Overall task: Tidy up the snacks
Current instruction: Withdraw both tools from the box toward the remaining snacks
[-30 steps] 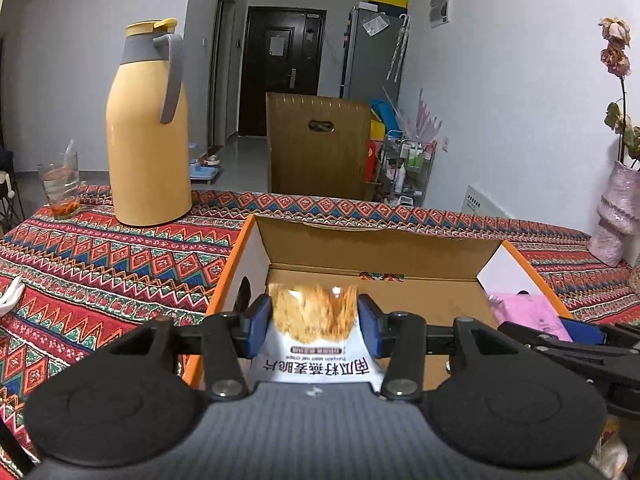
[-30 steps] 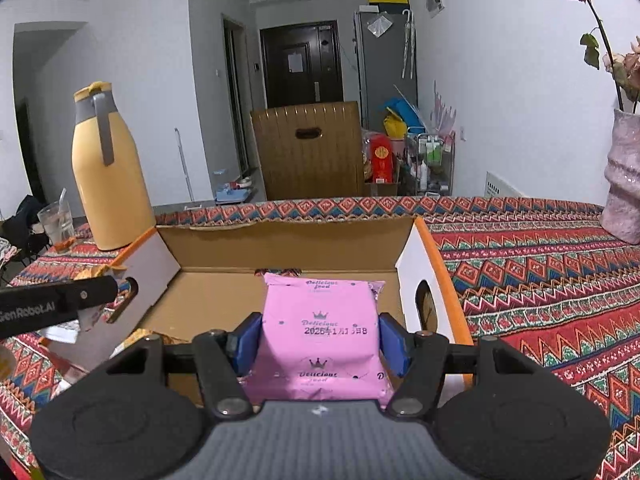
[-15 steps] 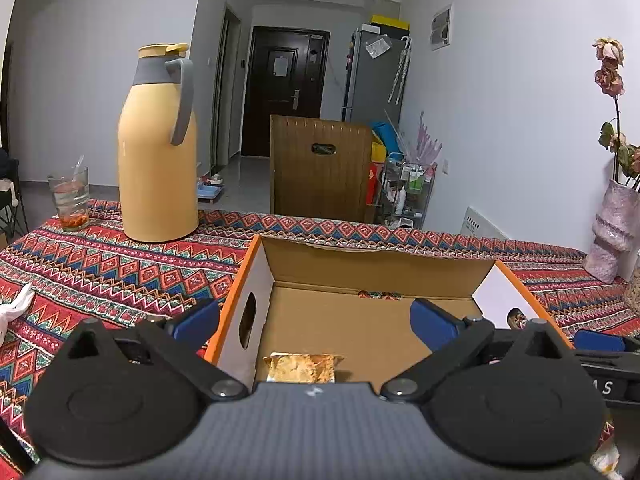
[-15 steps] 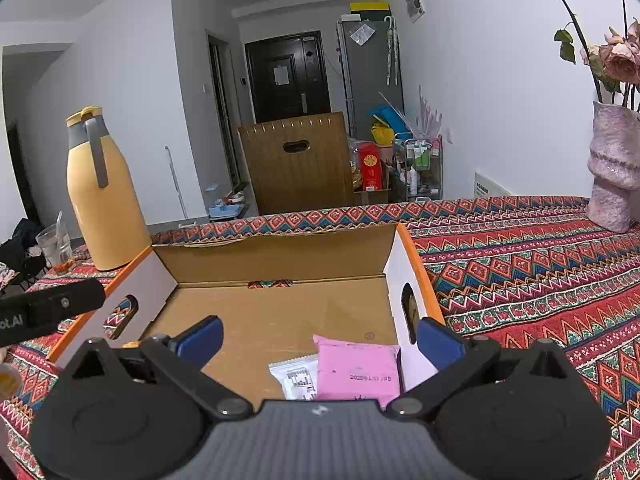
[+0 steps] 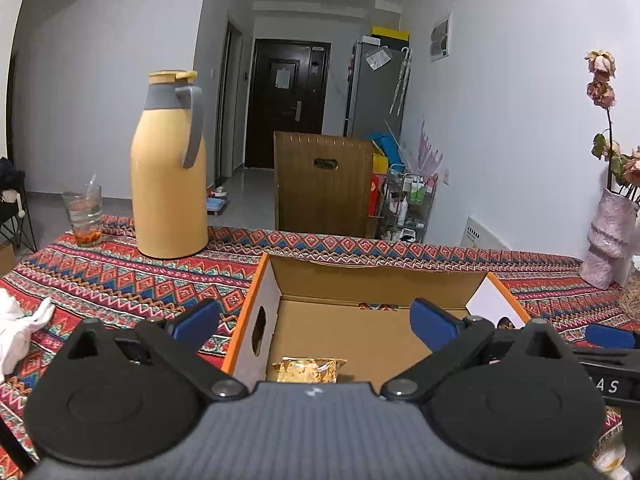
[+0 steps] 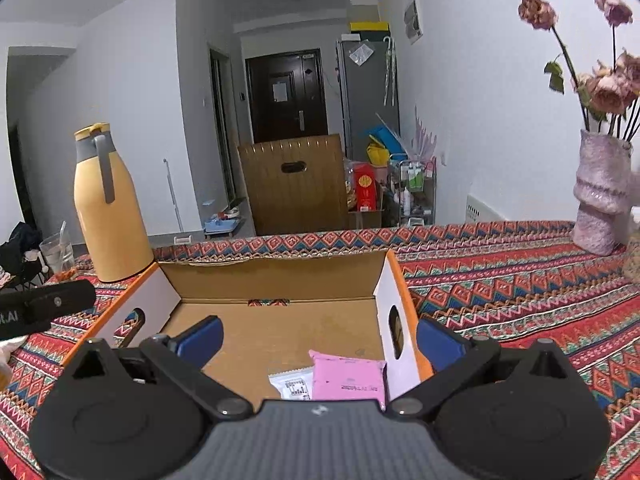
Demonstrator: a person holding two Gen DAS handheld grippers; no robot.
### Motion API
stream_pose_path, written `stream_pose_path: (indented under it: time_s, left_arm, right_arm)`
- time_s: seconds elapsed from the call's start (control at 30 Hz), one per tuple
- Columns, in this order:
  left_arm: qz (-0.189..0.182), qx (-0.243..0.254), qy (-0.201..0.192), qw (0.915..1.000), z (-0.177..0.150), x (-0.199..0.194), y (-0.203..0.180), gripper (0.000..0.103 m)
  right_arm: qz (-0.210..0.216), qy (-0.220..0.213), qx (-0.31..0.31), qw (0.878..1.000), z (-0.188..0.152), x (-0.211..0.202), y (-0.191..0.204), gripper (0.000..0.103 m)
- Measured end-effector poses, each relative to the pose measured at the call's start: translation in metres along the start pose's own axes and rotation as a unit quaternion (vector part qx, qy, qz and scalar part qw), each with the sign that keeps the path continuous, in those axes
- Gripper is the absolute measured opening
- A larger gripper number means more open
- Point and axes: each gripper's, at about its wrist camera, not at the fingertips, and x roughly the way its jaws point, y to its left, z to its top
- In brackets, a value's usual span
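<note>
Where right-wrist looks: pink packet [image 6: 347,378].

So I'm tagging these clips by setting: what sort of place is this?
Likely a lived-in flat: a table under a patterned cloth, a fridge by the front door, and a vase of dried flowers.

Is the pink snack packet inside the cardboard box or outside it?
Inside: the pink snack packet lies flat on the floor of the open cardboard box, beside its right wall.
</note>
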Motion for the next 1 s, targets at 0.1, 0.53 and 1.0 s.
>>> stream_pose_path:
  time_s: [0.1,0.53,1.0]
  left_arm:
    - [0.002,0.005,-0.003,1.0000,-0.001,-0.013,0.003,0.103]
    - [0.002,0.012,0.009,0.9999,-0.030,-0.064,0.019,0.103]
    - [0.007,0.014,0.045,0.9988,-0.084,-0.074,0.044,0.103]
  right_arm:
    - [0.000,-0.004,-0.004,1.000,-0.003,-0.015,0.001,0.103]
    - [0.010,0.015,-0.017,1.000,-0.044,-0.070,0.001,0.103]
    - [0.019,0.044,-0.027,0.998,-0.099,-0.087,-0.008,0.103]
